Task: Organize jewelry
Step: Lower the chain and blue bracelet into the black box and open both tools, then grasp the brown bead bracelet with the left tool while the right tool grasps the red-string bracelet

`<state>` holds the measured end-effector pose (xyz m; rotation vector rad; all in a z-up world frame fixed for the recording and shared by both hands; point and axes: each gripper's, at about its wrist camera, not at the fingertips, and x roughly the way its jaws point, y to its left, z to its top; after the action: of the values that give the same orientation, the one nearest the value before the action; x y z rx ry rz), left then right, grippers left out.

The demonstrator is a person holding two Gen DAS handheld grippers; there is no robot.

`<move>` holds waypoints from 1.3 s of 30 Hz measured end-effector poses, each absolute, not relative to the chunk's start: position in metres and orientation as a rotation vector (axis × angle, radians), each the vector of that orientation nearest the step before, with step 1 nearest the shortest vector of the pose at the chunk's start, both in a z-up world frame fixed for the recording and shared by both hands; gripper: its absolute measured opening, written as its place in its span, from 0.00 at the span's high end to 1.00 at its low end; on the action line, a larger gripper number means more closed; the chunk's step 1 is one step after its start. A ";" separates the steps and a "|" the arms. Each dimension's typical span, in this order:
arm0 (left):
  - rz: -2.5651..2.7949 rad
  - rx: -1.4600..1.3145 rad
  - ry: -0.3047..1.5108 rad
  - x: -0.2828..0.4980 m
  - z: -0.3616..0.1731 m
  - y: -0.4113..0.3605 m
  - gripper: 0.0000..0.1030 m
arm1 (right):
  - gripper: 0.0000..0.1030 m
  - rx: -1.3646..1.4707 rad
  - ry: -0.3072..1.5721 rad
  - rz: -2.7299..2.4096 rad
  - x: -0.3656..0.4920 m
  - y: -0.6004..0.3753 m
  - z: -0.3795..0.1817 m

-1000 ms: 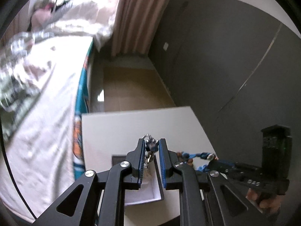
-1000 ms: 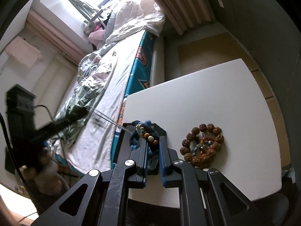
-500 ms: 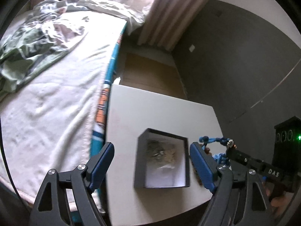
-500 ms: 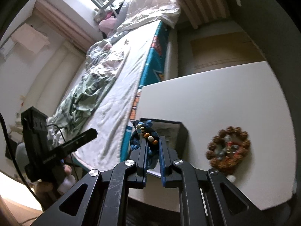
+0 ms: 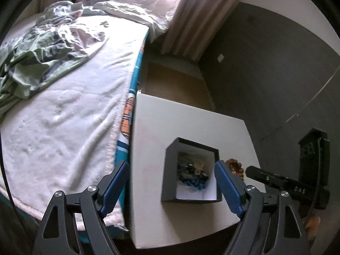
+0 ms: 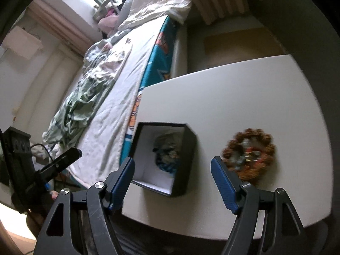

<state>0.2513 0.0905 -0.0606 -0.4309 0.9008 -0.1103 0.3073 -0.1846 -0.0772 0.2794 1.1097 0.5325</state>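
Note:
A black box (image 5: 170, 170) with a white inside stands on the white table (image 5: 180, 123). In it lie a silver chain and a blue beaded string (image 5: 194, 175); they also show in the right wrist view (image 6: 167, 153). A brown bead bracelet (image 6: 248, 154) lies on the table to the right of the box (image 6: 184, 159), with smaller pieces inside its ring. My left gripper (image 5: 172, 176) is open and empty above the box. My right gripper (image 6: 173, 171) is open and empty, between box and bracelet.
A bed (image 5: 70, 97) with white blanket and crumpled green sheets runs along the table's left side. A grey wall (image 5: 265, 74) is behind and to the right. The table (image 6: 244, 97) has edges close on all sides.
Both grippers have opened. The left one let the silver chain fall into the box, then the right one let the blue beaded string fall in. Both have drawn back.

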 end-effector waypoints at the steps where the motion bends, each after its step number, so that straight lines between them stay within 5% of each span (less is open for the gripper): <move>1: -0.120 -0.426 0.900 0.252 -0.060 0.086 0.20 | 0.27 0.287 1.102 0.520 0.306 -0.192 -0.075; 18: -0.299 -0.263 0.990 0.282 -0.061 -0.027 0.22 | 0.22 0.436 1.064 0.333 0.292 -0.308 -0.090; 25: -0.347 -0.228 1.096 0.311 -0.071 -0.060 0.50 | 0.22 0.486 1.047 0.295 0.286 -0.328 -0.099; 35: -0.328 -0.128 1.270 0.340 -0.101 -0.099 0.72 | 0.22 0.536 1.041 0.255 0.274 -0.351 -0.112; 39: -0.319 -0.083 1.315 0.347 -0.115 -0.113 0.72 | 0.22 0.546 1.040 0.237 0.271 -0.360 -0.115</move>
<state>0.3470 -0.1128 -0.1154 -0.0835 1.3146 -0.3189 0.2706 -0.3595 -0.1150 0.5464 1.0404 0.2366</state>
